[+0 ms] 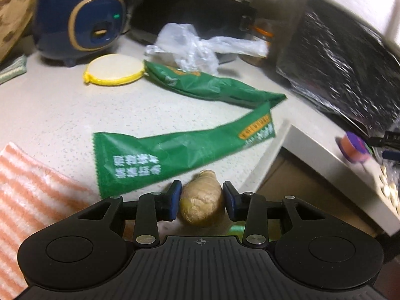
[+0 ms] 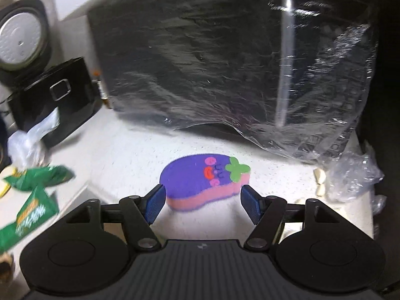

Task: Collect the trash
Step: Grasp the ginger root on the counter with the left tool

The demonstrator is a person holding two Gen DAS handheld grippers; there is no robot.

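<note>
Our left gripper point(image 1: 201, 200) stands released around a ginger piece point(image 1: 202, 198) at the counter edge, pads apart from it; our right gripper point(image 2: 202, 203) gapes wide, empty, just before a purple eggplant sponge point(image 2: 203, 180). The trash lies beyond: two green wrappers, the near one point(image 1: 175, 155) touching the ginger and the far one point(image 1: 212, 85) behind it, plus one crumpled clear bag point(image 1: 192, 45). We risk nudging the ginger off the edge, or grabbing sponge instead of trash.
</note>
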